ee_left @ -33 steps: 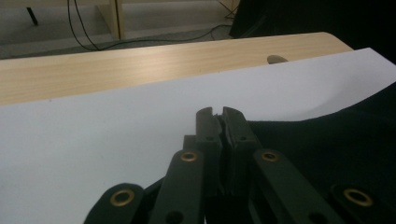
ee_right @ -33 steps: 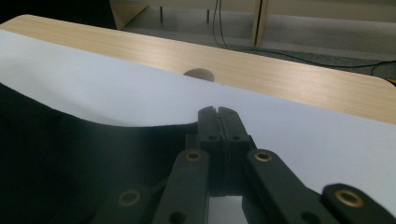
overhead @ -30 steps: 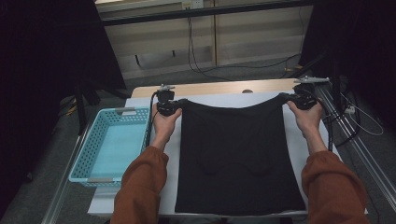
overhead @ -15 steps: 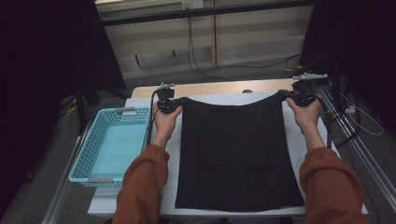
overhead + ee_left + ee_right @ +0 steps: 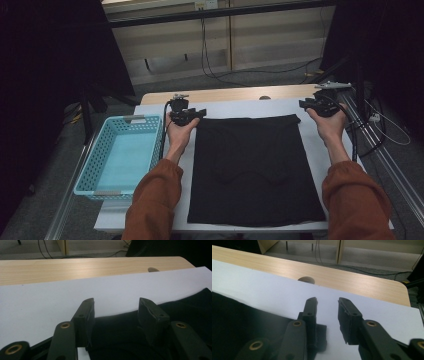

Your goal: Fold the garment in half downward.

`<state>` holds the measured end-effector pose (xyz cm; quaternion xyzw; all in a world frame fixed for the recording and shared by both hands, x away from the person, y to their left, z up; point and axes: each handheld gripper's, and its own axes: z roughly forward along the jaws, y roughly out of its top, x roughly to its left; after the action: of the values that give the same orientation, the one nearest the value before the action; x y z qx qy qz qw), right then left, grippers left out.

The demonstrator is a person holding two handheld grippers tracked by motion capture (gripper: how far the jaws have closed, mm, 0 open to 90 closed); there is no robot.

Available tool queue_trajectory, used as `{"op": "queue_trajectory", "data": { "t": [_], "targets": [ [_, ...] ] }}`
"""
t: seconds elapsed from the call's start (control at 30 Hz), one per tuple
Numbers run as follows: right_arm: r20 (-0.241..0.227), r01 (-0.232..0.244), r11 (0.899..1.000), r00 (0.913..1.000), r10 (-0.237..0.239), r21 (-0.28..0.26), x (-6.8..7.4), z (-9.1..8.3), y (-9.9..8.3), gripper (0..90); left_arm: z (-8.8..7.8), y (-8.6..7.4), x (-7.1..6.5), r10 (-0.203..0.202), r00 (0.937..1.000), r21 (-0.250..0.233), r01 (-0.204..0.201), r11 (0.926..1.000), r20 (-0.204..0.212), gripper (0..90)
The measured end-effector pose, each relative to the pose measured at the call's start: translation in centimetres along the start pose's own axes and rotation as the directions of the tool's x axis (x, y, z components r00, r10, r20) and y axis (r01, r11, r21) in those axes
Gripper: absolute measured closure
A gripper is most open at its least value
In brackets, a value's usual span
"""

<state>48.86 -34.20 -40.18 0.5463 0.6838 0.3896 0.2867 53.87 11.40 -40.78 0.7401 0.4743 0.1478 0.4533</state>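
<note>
Now both grippers' jaws have just been opening: the left gripper [image 5: 198,113] straddles the black cloth [image 5: 252,167] unpinched, the right gripper [image 5: 305,104] stands empty beside the cloth's far corner, and a blue basket [image 5: 95,165] flanks the desk's left edge.

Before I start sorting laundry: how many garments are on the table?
1: a black garment spread flat on the white sheet, right of the blue basket. Any layers beneath it would be hidden.
</note>
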Motion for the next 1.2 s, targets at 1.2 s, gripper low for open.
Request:
{"op": "queue_trajectory", "data": {
  "t": [1.2],
  "targets": [
    [-0.352,0.19,0.981,0.9223,-0.161,0.049,10.7,-9.9,-8.4,68.0,-7.4,-8.3,-7.9,0.208,0.9412,0.109,-0.244,0.9637,0.267,54.9]
  ]
}}
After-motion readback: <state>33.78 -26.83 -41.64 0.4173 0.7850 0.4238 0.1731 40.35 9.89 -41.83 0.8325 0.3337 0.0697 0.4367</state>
